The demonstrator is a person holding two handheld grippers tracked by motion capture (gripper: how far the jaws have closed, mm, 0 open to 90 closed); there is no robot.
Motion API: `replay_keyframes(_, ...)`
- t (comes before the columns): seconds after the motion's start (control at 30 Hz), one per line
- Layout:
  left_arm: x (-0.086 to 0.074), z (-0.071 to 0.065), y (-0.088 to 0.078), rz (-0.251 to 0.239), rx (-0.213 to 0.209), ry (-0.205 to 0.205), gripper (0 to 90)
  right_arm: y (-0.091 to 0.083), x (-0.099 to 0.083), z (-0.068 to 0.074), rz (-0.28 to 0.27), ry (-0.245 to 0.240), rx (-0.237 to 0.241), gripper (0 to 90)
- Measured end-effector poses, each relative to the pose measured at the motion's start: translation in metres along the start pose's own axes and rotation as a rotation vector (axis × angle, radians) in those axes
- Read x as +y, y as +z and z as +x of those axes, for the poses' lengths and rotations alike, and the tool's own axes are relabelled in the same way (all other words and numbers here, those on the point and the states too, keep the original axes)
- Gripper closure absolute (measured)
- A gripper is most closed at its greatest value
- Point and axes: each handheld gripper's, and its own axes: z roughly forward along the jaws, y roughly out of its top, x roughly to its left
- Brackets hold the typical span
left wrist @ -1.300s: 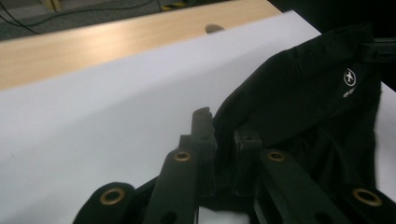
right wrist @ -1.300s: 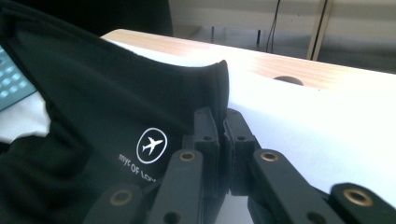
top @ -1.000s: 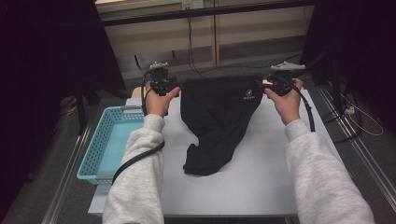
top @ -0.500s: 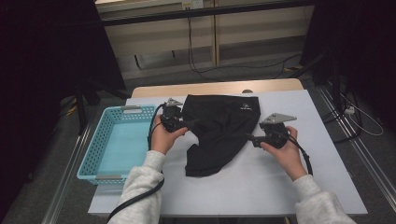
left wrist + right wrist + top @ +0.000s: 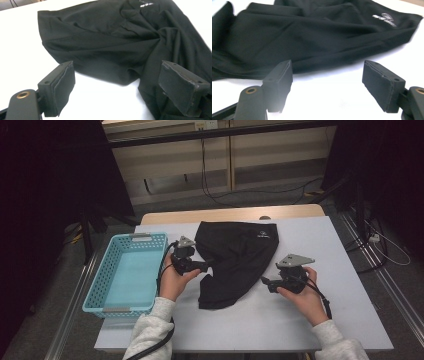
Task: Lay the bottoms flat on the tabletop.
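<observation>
A black garment with a small white logo lies crumpled on the white table. My left gripper sits at its left edge, jaws apart. In the left gripper view my left gripper is open; the right pad hovers over the cloth, and bare table shows between the pads. My right gripper rests just right of the garment's lower right edge. Its view shows my right gripper open over bare table, the cloth just ahead. Both sets of jaws have just been opening, nothing clamped between them.
An empty light blue basket stands at the table's left edge, next to my left hand. A wooden strip runs along the table's far edge. Cables trail on the floor beyond. White surface stretches to the right of my right hand.
Both hands came back from the garment's far corners toward the near side and sank to the table. The garment, held up at its far edge before, lies loose now. Both grippers' jaws stand wider.
</observation>
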Motion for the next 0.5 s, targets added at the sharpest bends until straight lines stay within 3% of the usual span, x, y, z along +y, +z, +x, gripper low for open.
replay_keyframes(0.2,-0.004,0.003,-0.005,-0.008,0.003,0.007,14.3,0.01,0.003,0.015,0.039,-0.008,0.006,29.0)
replay_keyframes(0.4,-0.005,-0.001,-0.005,-0.012,-0.009,0.016,14.3,0.011,0.004,0.019,0.017,0.003,0.025,33.4)
replay_keyframes(0.5,-0.004,-0.004,-0.003,-0.009,-0.017,0.039,14.4,0.012,0.005,0.019,0.009,0.019,0.037,37.3)
